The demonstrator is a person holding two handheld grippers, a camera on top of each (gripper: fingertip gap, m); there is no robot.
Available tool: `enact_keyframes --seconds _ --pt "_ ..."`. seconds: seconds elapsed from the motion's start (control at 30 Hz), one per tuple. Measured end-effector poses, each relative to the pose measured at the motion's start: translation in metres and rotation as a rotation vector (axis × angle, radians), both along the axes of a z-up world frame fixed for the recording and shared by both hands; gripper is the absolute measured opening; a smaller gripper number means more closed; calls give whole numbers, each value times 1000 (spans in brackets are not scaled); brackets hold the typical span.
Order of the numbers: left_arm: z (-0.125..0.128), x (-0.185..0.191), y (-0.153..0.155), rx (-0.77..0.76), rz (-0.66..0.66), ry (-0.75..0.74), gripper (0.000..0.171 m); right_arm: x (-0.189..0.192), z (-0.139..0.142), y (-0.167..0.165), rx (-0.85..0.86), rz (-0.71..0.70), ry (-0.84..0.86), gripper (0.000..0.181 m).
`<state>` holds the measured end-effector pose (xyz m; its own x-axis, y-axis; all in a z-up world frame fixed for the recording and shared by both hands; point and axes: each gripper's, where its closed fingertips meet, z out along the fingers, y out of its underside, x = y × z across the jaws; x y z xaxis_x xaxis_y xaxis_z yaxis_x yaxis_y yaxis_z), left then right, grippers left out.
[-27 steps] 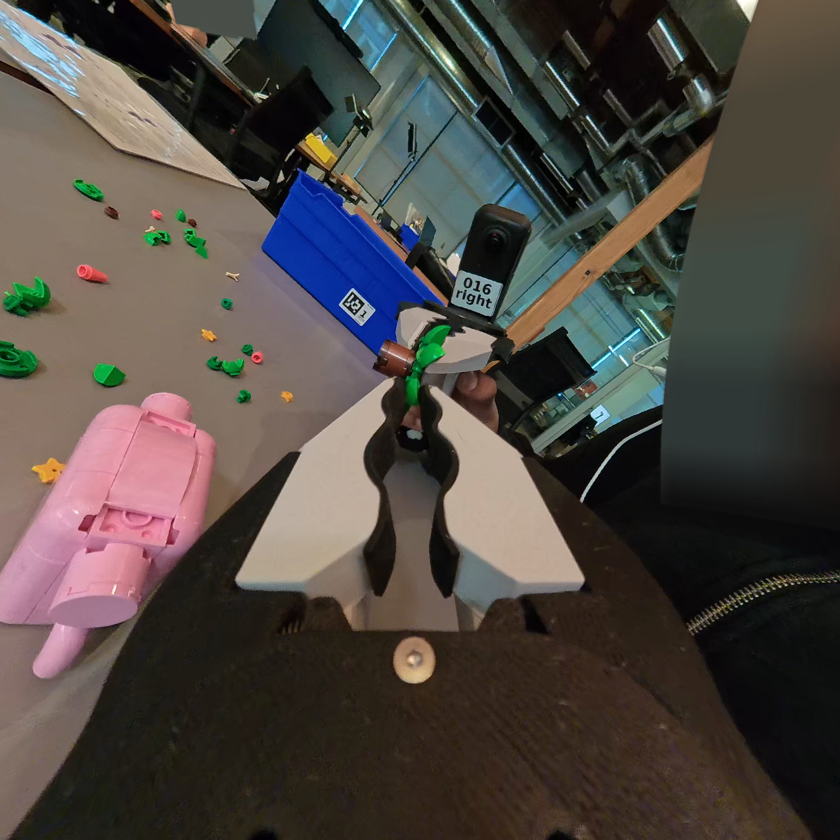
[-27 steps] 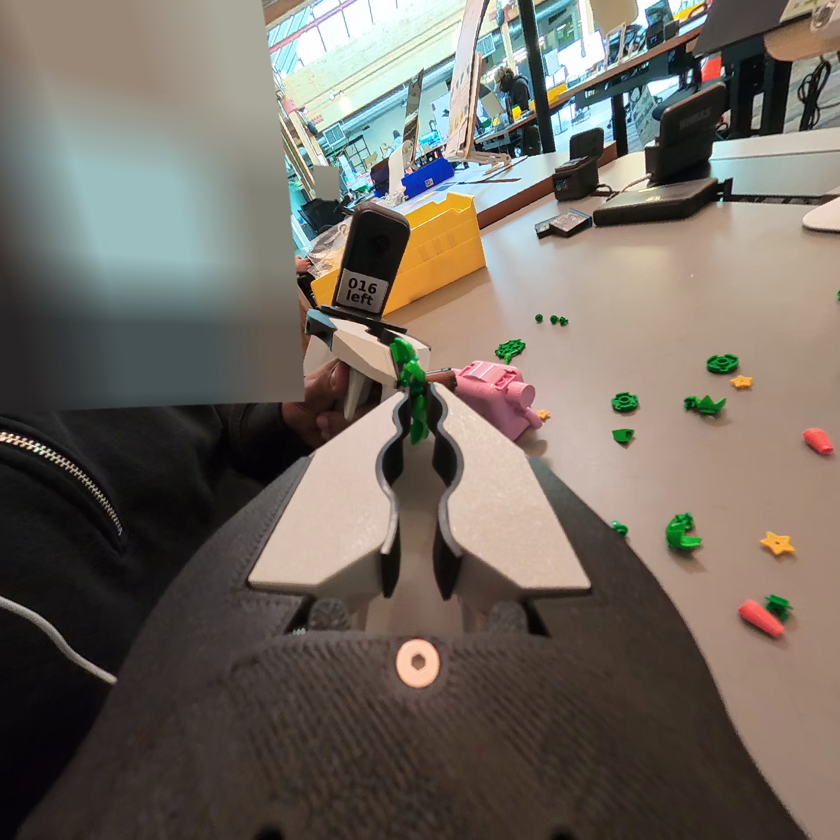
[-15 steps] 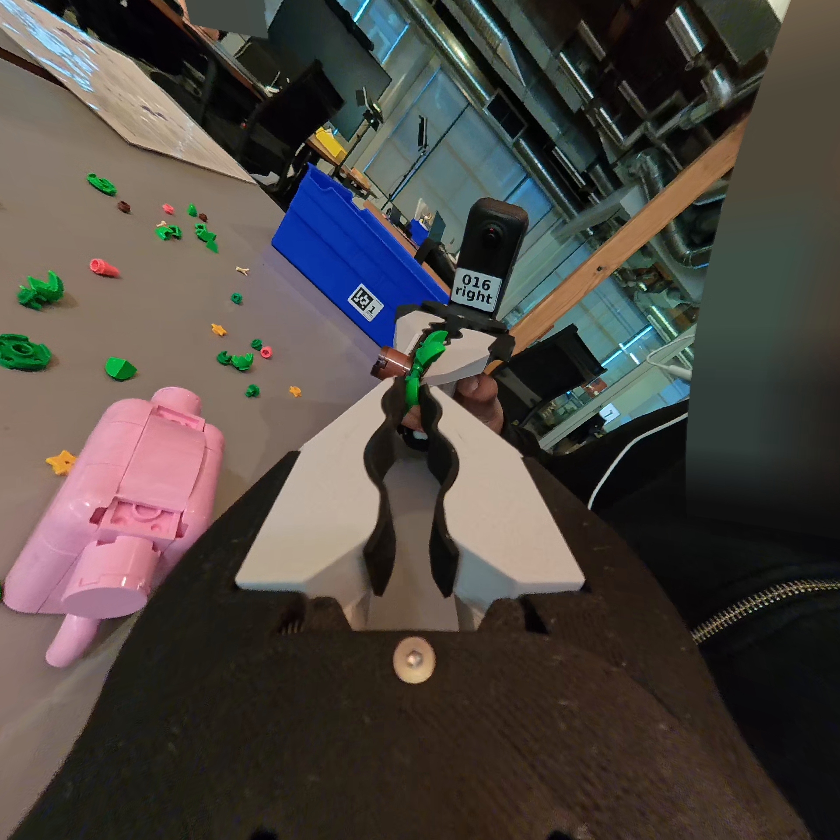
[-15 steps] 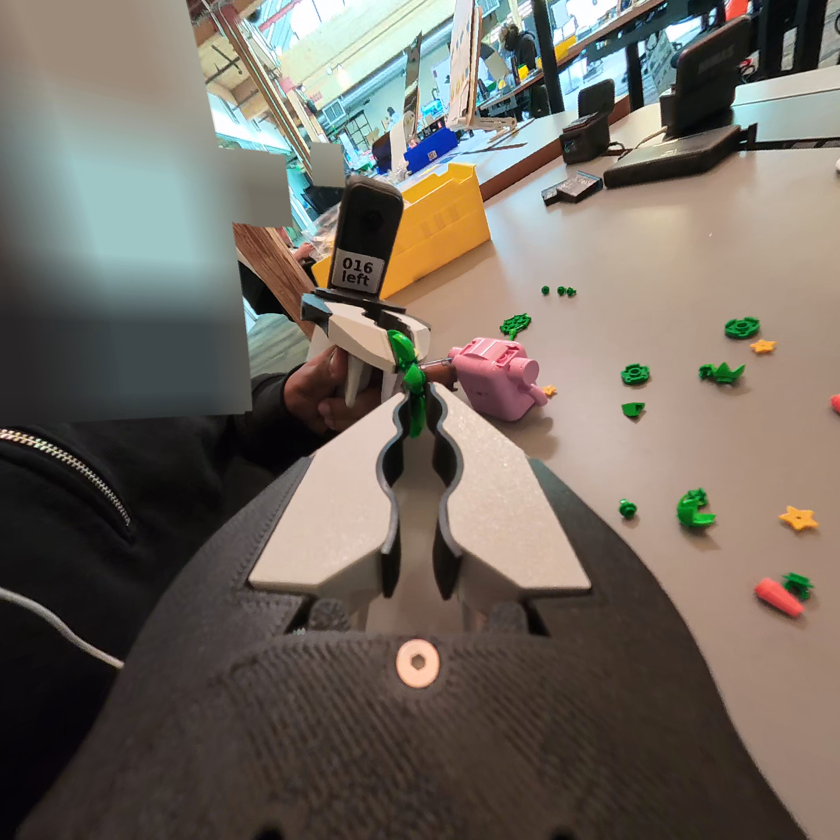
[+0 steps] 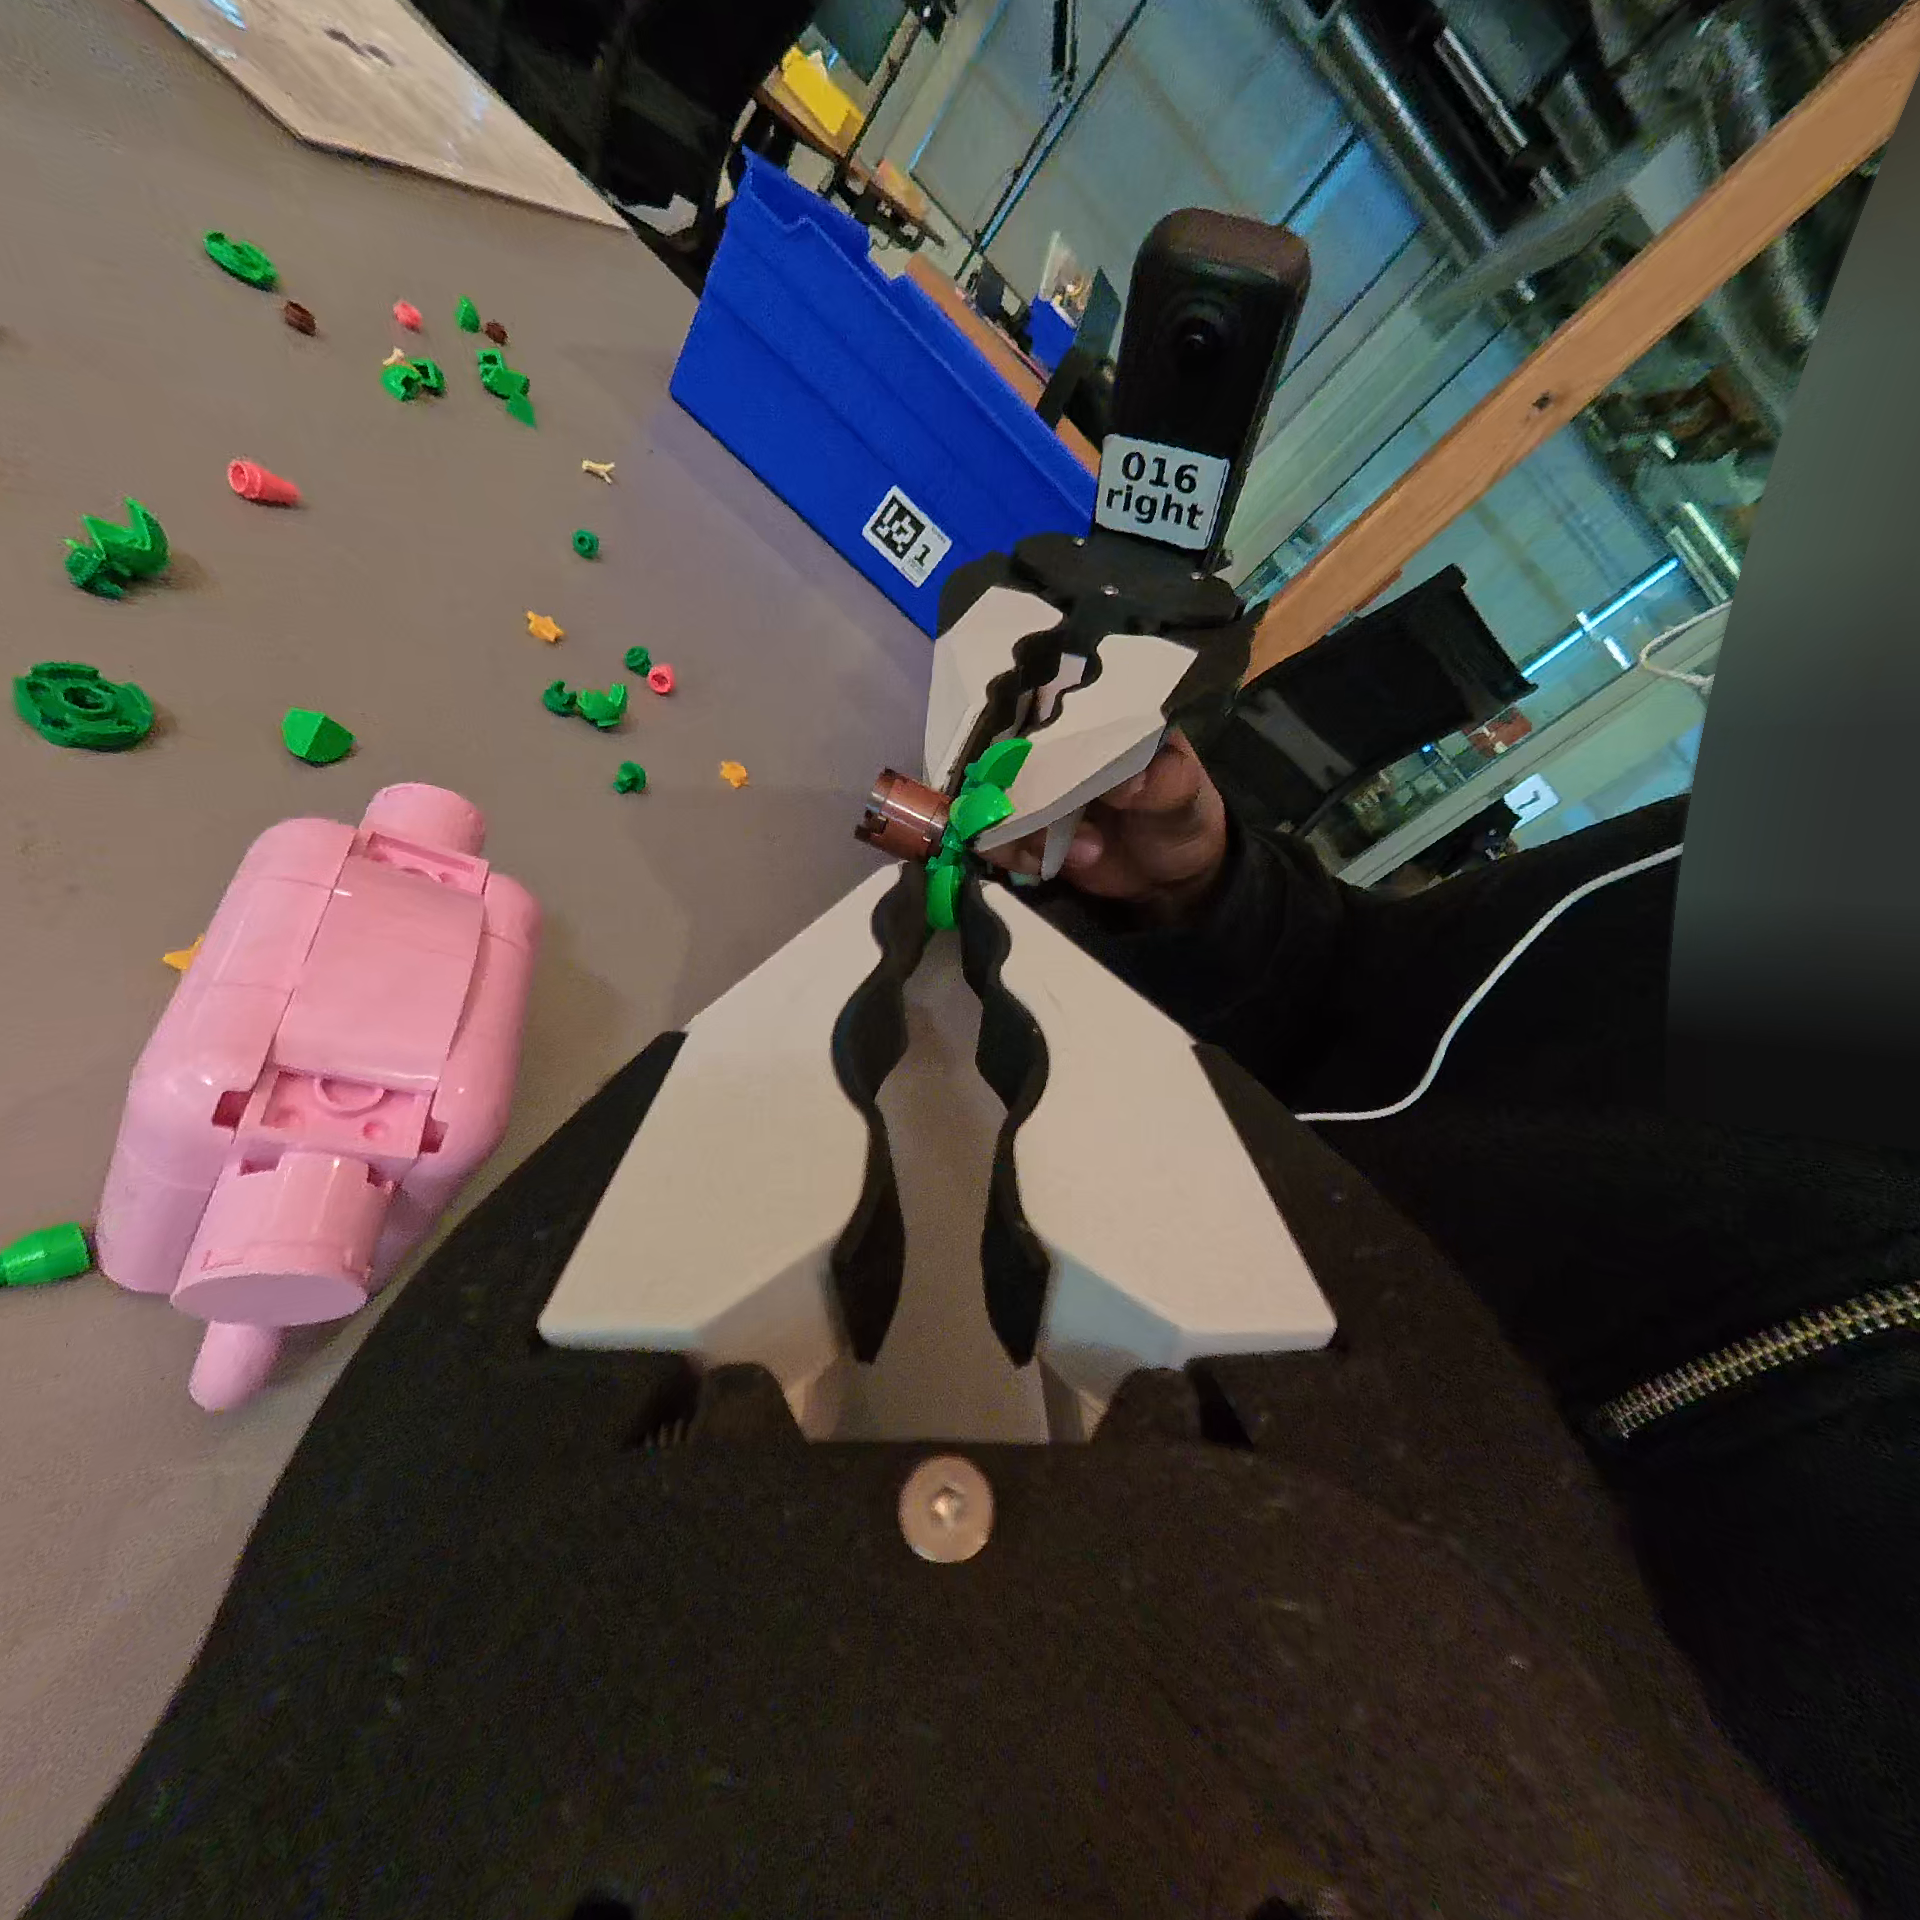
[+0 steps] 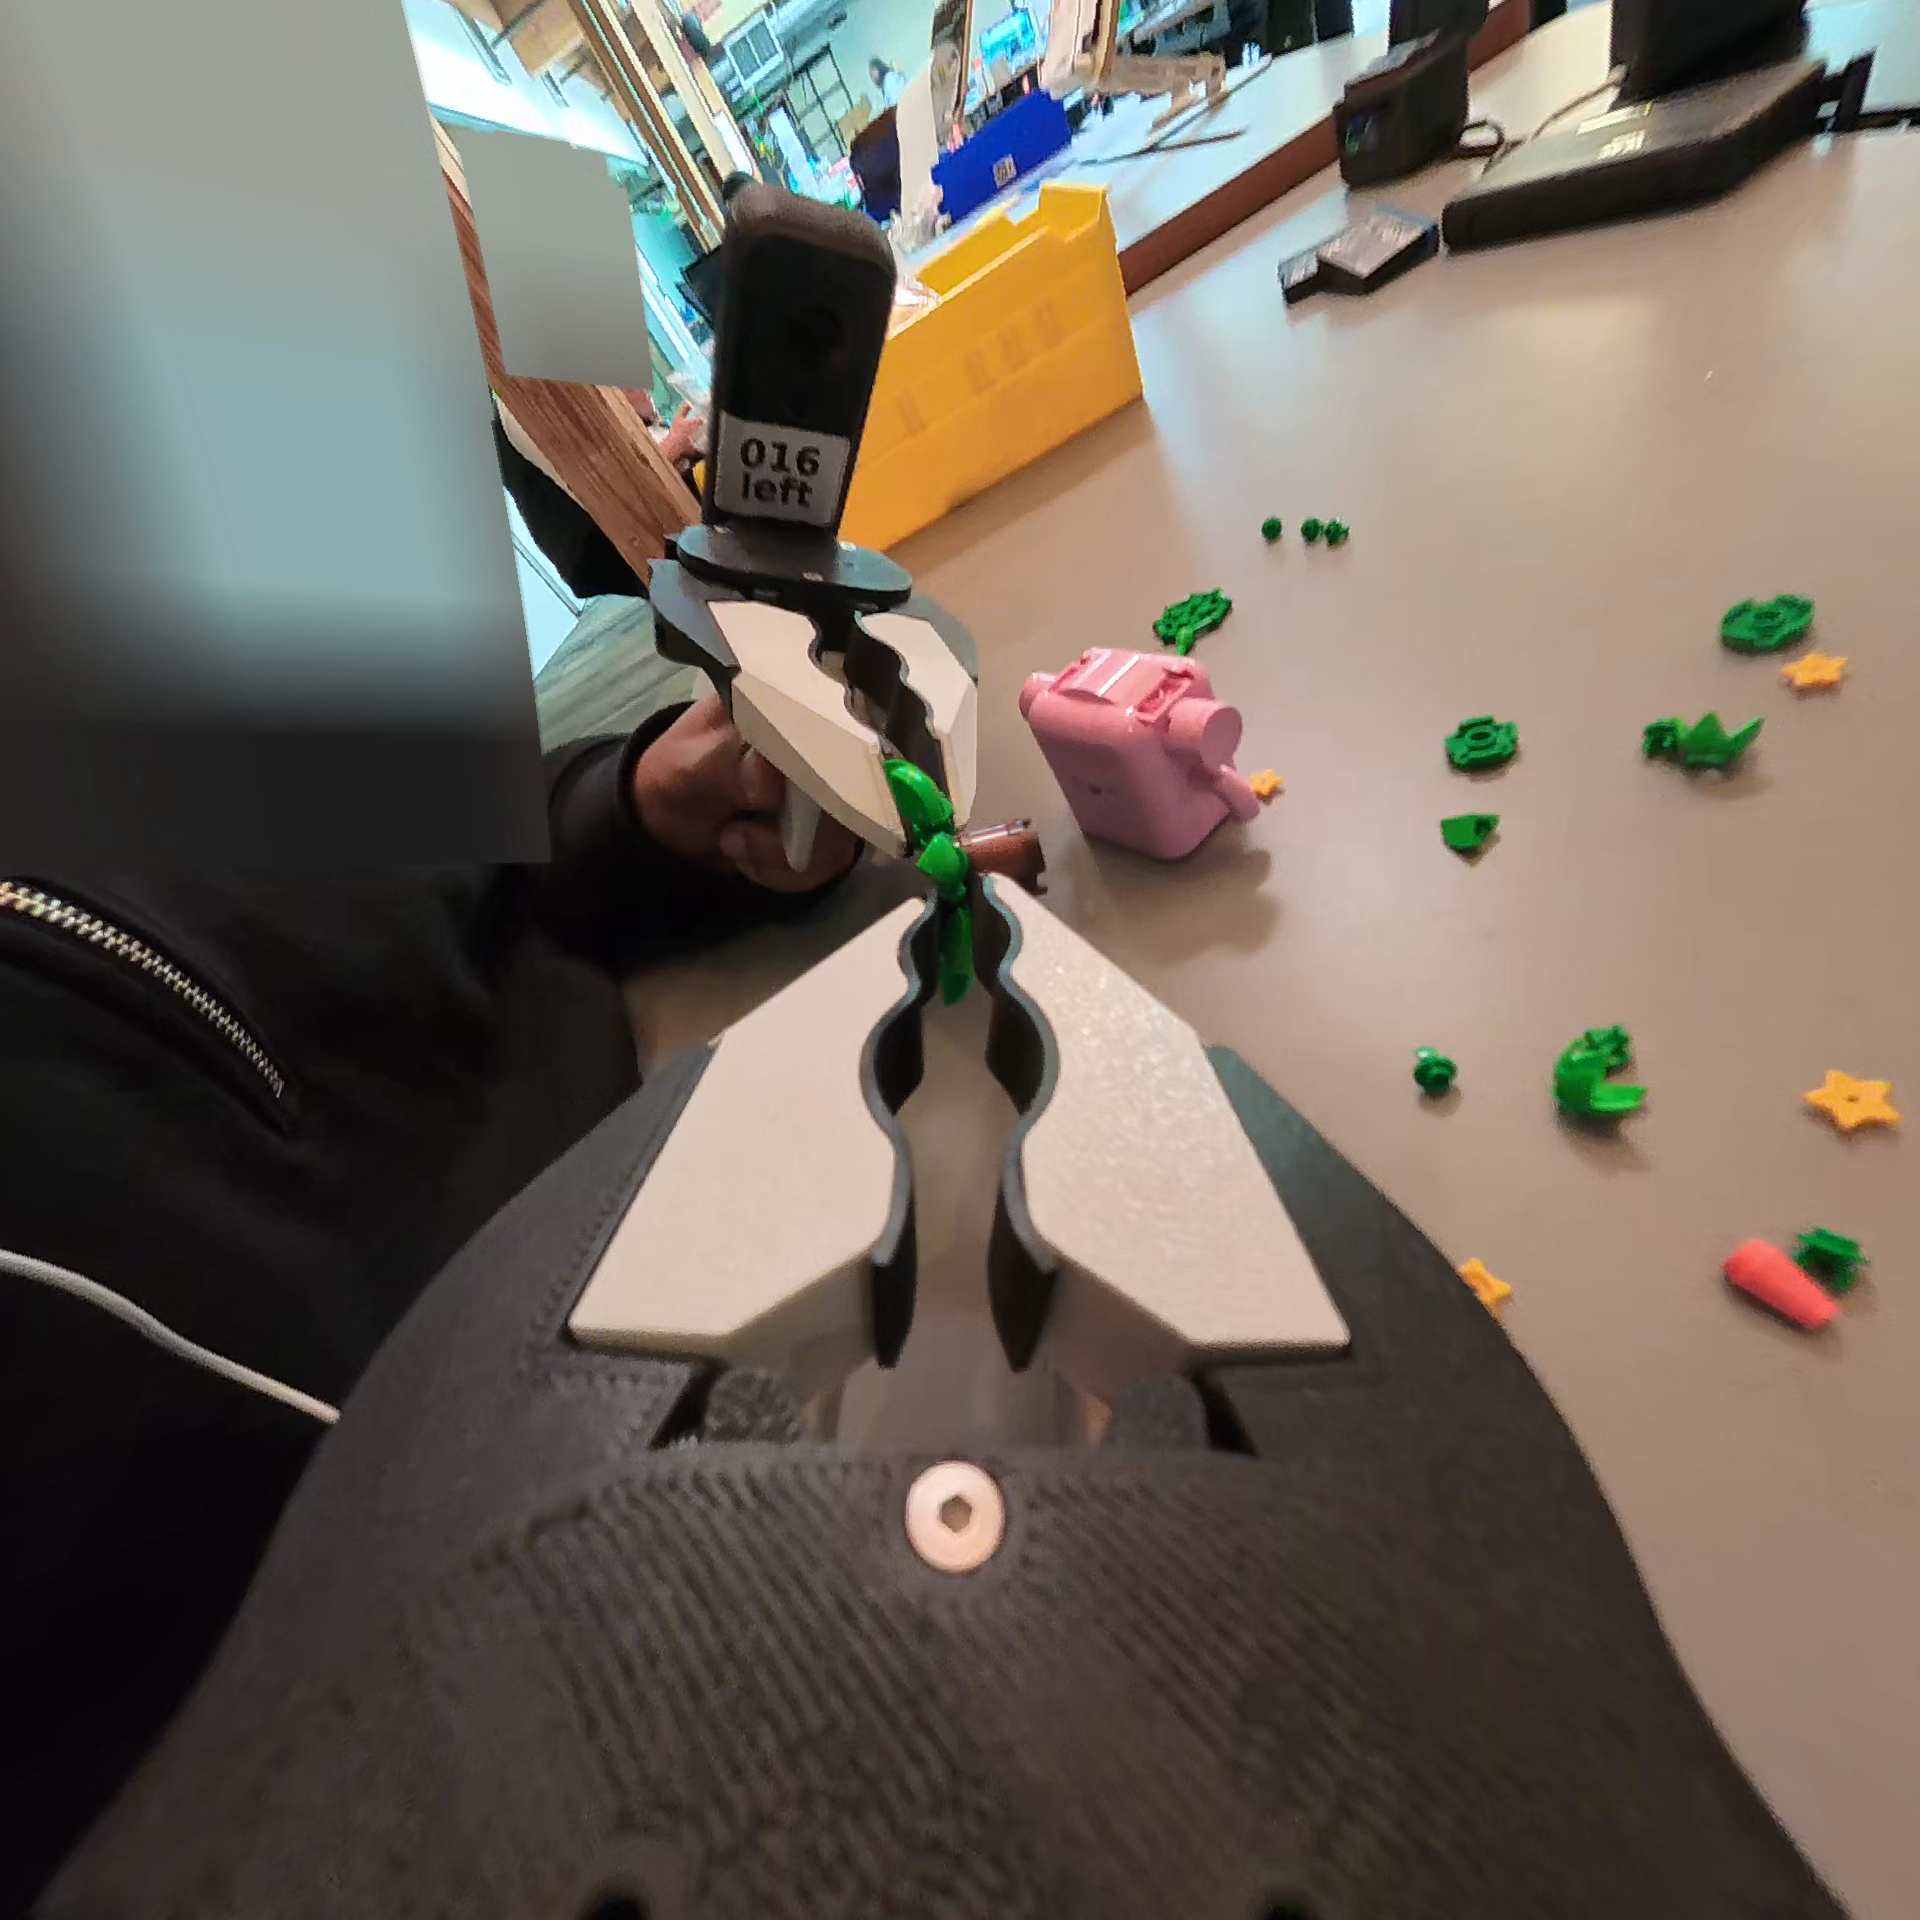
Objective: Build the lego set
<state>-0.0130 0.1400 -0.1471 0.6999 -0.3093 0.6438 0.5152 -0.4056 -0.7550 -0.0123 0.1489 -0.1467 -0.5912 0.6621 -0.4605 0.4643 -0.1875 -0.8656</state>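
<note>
Both grippers hold one small assembly in the air between them: green leaves (image 5: 943, 891) on a brown cylinder (image 5: 902, 817). My left gripper (image 5: 940, 906) is shut on a lower leaf. My right gripper (image 5: 985, 771) faces it from above, shut on an upper leaf. In the right wrist view my right gripper (image 6: 956, 920) pinches a green leaf (image 6: 954, 951), and the left gripper (image 6: 916, 802) grips another leaf beside the brown cylinder (image 6: 1006, 847). A pink brick build (image 5: 332, 1039) lies on its side on the grey table (image 5: 395, 582), also in the right wrist view (image 6: 1132, 753).
Loose pieces lie scattered on the table: green leaves (image 6: 1595, 1081), a green ring (image 5: 81, 707), yellow stars (image 6: 1849, 1099), pink-red cones (image 6: 1779, 1286). A blue bin (image 5: 831, 384) and a yellow bin (image 6: 997, 343) stand at the table's edges. A person's dark jacket (image 6: 260, 1091) is close behind the grippers.
Both grippers stay shut on the leaf assembly. They have tilted and shifted together, so the facing gripper stands more upright in each view and the pink build sits nearer.
</note>
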Motion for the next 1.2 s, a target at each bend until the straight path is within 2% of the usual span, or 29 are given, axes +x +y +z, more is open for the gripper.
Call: enact_keyframes --seconds 0.27,0.9,1.03,1.13,1.2 --pt "-8 1 2 -32 -10 4 3 1 -8 1 5 15 -51 3" --pt "-8 2 3 -30 -16 -21 3 3 -10 4 -24 34 -86 3" --pt "6 -3 5 37 -23 -94 4 0 0 6 -203 39 -118 4" --pt "9 -2 6 50 -23 -55 31 -1 1 11 -323 36 -190 4" --pt "8 -1 4 54 -20 13 30 -2 -6 16 -346 20 -241 4"
